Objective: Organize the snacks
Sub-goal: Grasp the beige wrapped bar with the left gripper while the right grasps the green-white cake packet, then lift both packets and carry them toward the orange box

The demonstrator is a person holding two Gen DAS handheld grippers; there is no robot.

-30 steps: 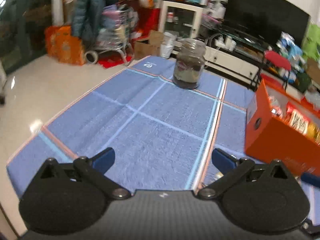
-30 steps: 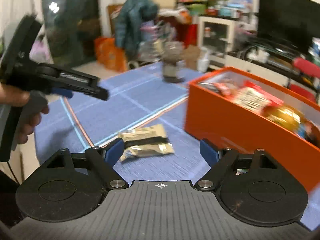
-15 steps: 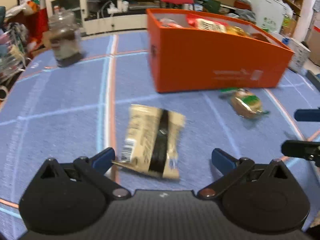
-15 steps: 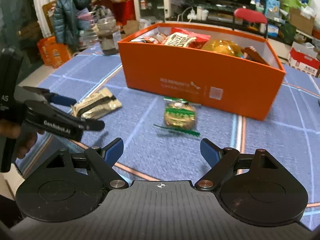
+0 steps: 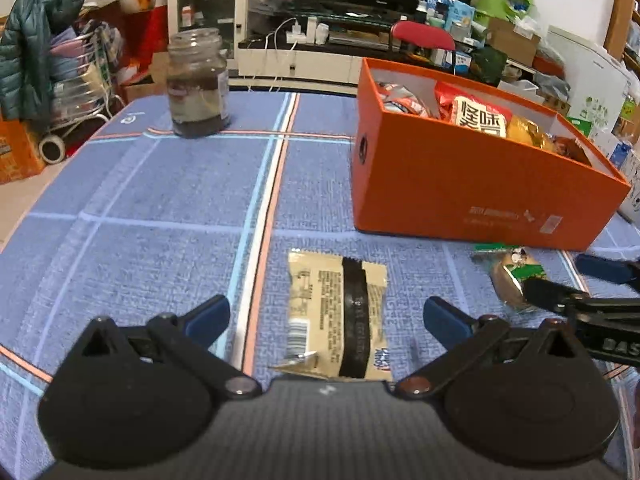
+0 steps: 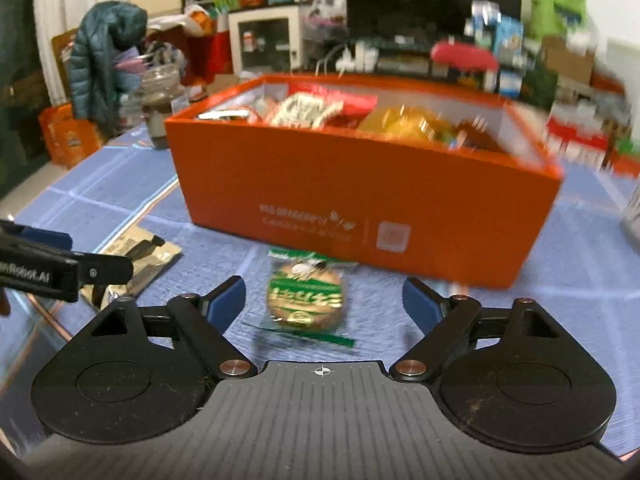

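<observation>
Two hand-held grippers over blue checked tablecloth [image 5: 160, 200]. Left gripper [image 5: 326, 312]: jaws spread wide, holding nothing; beige snack packet with black band [image 5: 340, 312] flat on cloth between the blue fingertips, untouched. Right gripper [image 6: 324, 300]: jaws wide, narrowed a little in the last half second, gripping nothing; round green-and-gold wrapped cake [image 6: 306, 300] between fingertips, lying on cloth, clear of both pads. Orange box [image 6: 360, 200] at 12 o'clock from the cake, just beyond it, packed with snack bags. Same box at 2 o'clock in left view, red bag with bold black characters [image 5: 478, 118] on top. Glass jar with dark contents [image 5: 198, 84] upright at 11 o'clock, well apart from box. Right view blurred.
</observation>
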